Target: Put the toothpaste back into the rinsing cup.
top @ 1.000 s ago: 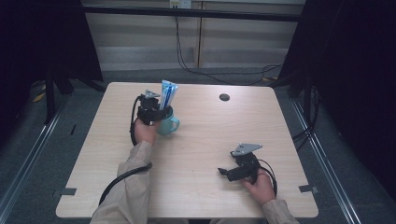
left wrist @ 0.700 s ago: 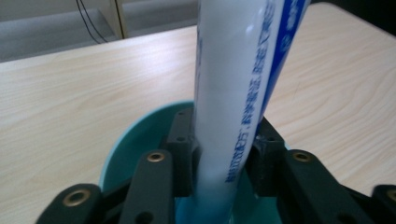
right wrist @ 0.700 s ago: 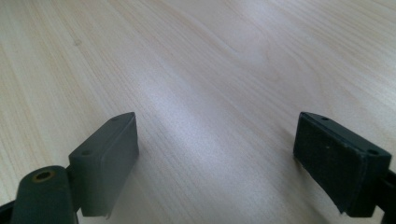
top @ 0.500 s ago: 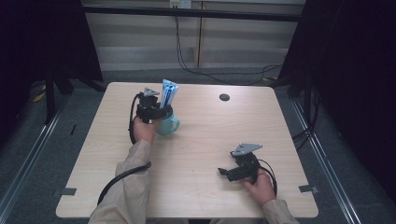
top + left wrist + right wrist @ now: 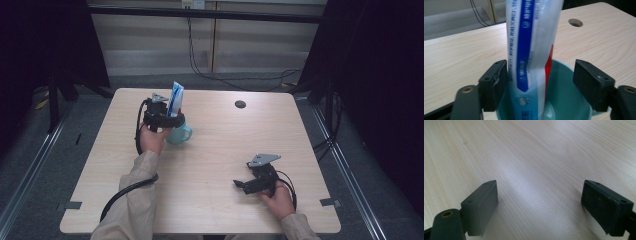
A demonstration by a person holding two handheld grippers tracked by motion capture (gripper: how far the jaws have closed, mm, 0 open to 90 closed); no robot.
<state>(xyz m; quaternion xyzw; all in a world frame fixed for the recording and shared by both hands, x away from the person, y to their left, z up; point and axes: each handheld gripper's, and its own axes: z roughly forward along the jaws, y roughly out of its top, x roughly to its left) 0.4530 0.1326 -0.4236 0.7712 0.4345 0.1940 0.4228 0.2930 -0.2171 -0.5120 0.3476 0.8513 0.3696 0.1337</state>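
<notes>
Left hand-held gripper [image 5: 540, 82] jaws just opening, parted around toothpaste tube [image 5: 531, 50], now standing in teal cup [image 5: 566, 100]: placed. Right hand-held gripper [image 5: 539, 207] open, idle on desk [image 5: 210, 200].

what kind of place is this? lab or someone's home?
Probably a lab recording station, not a home: a bare wooden table with a cable hole, dark curtains on both sides, and loose cables on the floor behind.

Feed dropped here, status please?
Left gripper fingers just opening, toothpaste tube upright in teal cup. Right gripper open, resting on table. Nothing obstructing.
</notes>
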